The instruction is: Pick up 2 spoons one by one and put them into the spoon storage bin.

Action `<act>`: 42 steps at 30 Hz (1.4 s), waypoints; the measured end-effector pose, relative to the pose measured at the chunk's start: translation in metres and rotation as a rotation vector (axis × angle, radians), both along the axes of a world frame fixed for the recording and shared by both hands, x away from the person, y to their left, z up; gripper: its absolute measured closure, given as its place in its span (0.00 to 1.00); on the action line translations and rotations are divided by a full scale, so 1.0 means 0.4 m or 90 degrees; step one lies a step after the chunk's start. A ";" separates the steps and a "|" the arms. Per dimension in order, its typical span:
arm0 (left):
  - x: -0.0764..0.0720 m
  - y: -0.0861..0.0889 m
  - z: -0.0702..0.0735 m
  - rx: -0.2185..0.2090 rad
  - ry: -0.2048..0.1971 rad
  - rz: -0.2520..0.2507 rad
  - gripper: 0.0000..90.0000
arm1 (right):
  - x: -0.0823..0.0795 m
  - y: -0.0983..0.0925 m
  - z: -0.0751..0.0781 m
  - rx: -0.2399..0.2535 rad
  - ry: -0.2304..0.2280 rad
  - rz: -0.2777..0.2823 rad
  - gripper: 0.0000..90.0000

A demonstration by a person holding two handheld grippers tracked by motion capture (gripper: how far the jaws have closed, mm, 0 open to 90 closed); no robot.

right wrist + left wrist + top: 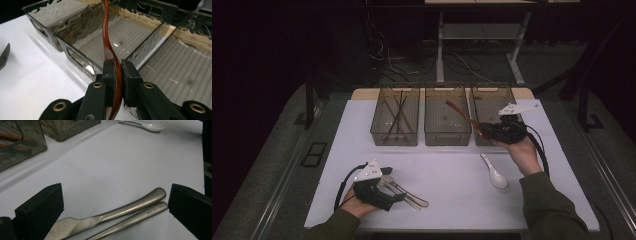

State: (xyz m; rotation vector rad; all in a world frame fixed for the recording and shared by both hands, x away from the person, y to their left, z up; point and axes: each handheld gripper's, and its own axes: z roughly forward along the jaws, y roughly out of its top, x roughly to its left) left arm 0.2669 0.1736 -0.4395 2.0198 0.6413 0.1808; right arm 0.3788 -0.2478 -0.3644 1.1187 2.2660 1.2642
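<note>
High view showed chopsticks (396, 114) already binned upper left, right gripper (482, 131) clamping a wooden spoon (460, 114) over the middle bin (447, 135), left gripper (399, 192) wide around unsorted metal cutlery (409, 195), ceramic spoon (494, 172) waiting.

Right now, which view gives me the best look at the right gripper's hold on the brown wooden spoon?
The right gripper view: the right gripper has both pads clamped on the wooden spoon, close up, over the smoky bins. The high view shows the spoon small and dim, sticking out over the middle bin. The left gripper view gives nothing of that grip.

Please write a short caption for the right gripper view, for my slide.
Right hand-held gripper clamps a reddish-brown wooden spoon above a smoky transparent bin.
</note>
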 end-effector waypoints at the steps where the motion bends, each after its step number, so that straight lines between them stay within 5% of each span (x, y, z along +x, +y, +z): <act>1: 0.000 0.000 0.000 -0.001 0.000 0.001 0.00 | 0.004 0.005 0.001 0.002 0.000 0.000 0.91; 15: -0.002 -0.004 0.000 -0.001 -0.003 -0.007 0.00 | 0.108 0.096 0.004 -0.017 -0.004 -0.027 0.91; 34: -0.002 -0.006 -0.003 0.002 0.002 -0.012 0.00 | 0.176 0.183 -0.063 -0.091 0.056 -0.015 0.90; 42: -0.002 -0.007 -0.003 0.000 0.004 -0.011 0.00 | 0.174 0.180 -0.058 -0.073 0.051 -0.013 0.64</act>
